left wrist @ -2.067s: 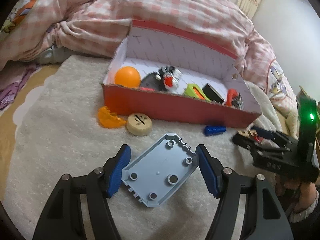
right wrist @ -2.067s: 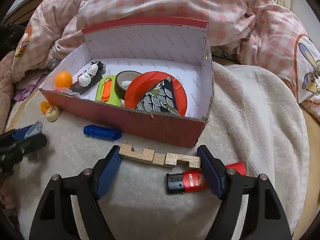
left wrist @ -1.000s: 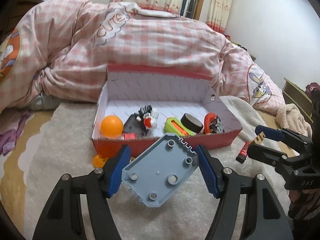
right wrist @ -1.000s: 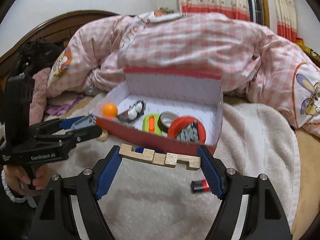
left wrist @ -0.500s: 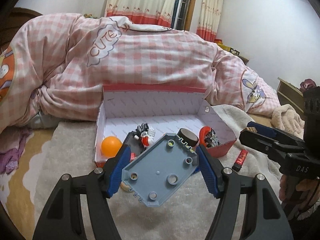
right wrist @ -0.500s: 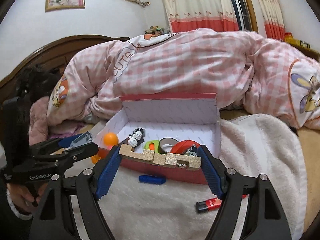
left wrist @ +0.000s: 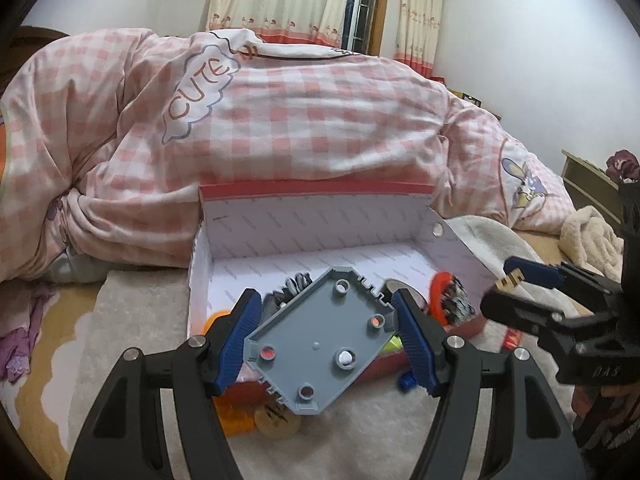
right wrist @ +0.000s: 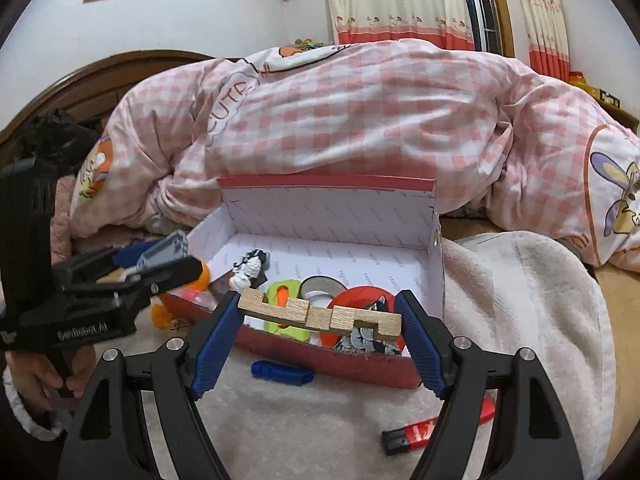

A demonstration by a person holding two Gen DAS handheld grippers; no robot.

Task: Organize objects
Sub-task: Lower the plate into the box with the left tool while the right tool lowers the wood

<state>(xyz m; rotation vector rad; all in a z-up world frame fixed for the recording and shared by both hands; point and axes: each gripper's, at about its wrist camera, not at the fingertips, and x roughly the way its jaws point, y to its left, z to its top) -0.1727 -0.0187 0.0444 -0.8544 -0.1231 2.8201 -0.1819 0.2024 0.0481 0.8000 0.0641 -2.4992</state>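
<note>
My left gripper (left wrist: 326, 334) is shut on a grey-blue plastic plate (left wrist: 320, 340) with round holes, held in the air in front of the red cardboard box (left wrist: 316, 224). My right gripper (right wrist: 320, 316) is shut on a notched wooden puzzle piece (right wrist: 320, 314), held above the box's front wall (right wrist: 360, 364). Each gripper shows in the other's view: the right one (left wrist: 516, 284) at the right, the left one (right wrist: 172, 256) at the left. The box holds an orange ball, a figurine (right wrist: 250, 268), a green item (right wrist: 286, 296), a tape roll (right wrist: 320, 286) and a red fan (right wrist: 360, 300).
On the white fuzzy blanket (right wrist: 520, 300) lie a blue plug (right wrist: 282, 372), a red lighter (right wrist: 432, 428), a round wooden piece (left wrist: 278, 420) and an orange piece (left wrist: 236, 416). A pink checked duvet (left wrist: 280, 120) is heaped behind the box.
Both grippers have risen from the blanket with their objects and moved toward the box; the plate and the wooden piece now hang over its front edge.
</note>
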